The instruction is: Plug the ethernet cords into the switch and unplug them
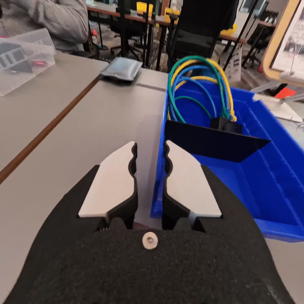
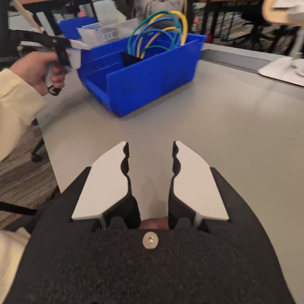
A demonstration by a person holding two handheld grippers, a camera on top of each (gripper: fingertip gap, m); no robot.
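Note:
A blue bin [image 1: 271, 189] stands on the grey table [image 1: 107, 123]. In its far part, behind a black divider [image 1: 213, 143], a small black switch [image 1: 226, 125] has green, yellow and blue ethernet cords [image 1: 179, 77] looping up from it. My left gripper [image 1: 150, 144] is open and empty, over the bin's left wall. My right gripper [image 2: 150, 144] is open and empty, above bare table, well short of the bin [image 2: 148, 85]. The cords [image 2: 158, 29] and divider [image 2: 130, 60] show there too. The left gripper [image 2: 80, 45], held in a hand, shows at the bin's left end.
A clear plastic box [image 1: 24, 60] and a dark pouch [image 1: 121, 69] lie on the table to the left. Another blue bin [image 2: 74, 26] and a clear box [image 2: 105, 31] stand behind. A white stand base [image 2: 283, 70] is at right. Chairs, desks and a seated person are beyond.

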